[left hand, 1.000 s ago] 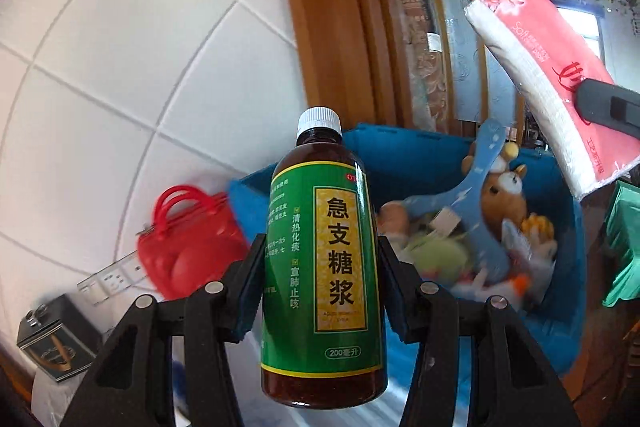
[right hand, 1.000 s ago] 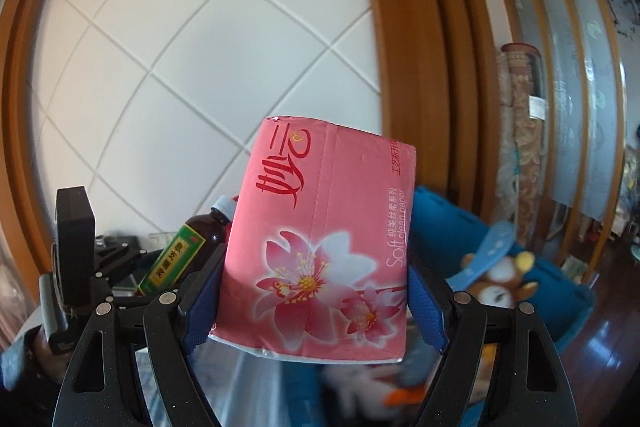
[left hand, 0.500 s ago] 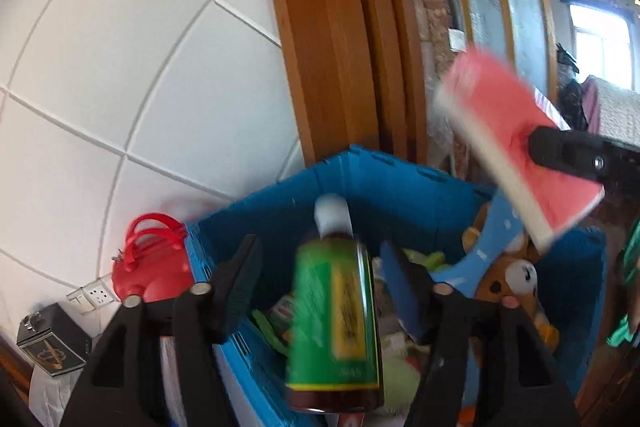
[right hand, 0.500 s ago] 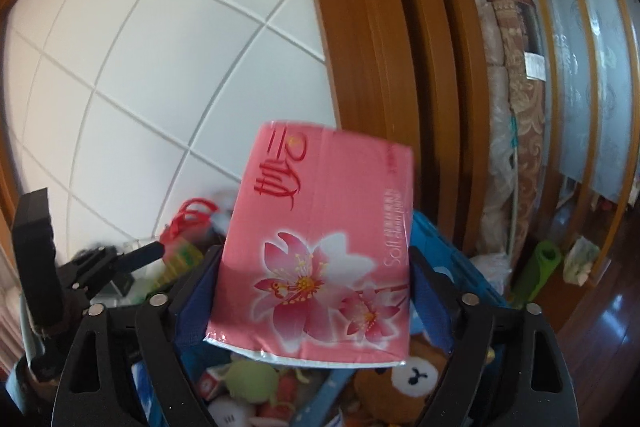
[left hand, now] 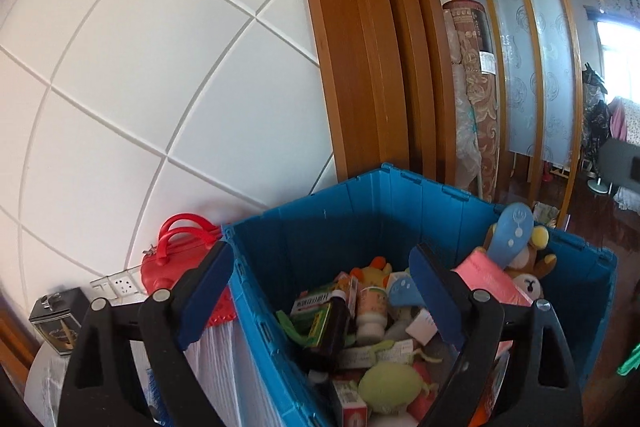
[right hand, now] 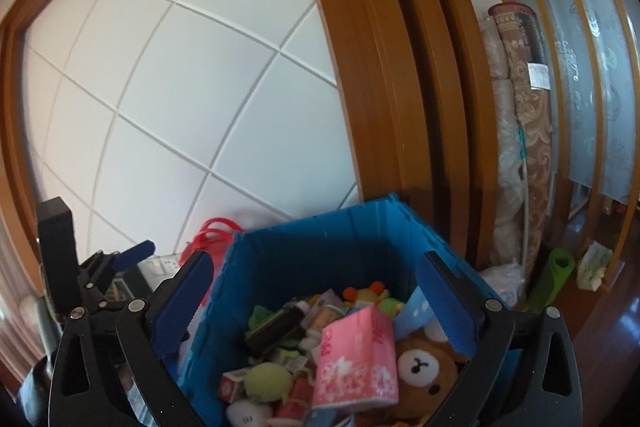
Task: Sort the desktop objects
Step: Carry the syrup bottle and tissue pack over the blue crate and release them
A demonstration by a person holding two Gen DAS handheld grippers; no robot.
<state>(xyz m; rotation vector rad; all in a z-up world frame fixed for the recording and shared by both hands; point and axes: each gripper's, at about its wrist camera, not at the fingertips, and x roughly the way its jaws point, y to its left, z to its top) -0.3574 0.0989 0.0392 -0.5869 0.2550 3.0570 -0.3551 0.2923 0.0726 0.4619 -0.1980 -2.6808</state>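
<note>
While both grippers gape empty, left (left hand: pixel 320 299) widening, a red bag (left hand: pixel 180 255) flanks the crate (left hand: pixel 360 211).

Left gripper (left hand: pixel 320 299): jaws opening, blue pads spread wide toward 10 and 2 o'clock, nothing between them, tilted slightly downward. Right gripper (right hand: pixel 316 307): jaws fully spread, nothing gripped, likewise tilted slightly downward; the left gripper appears at its 9 o'clock.
</note>
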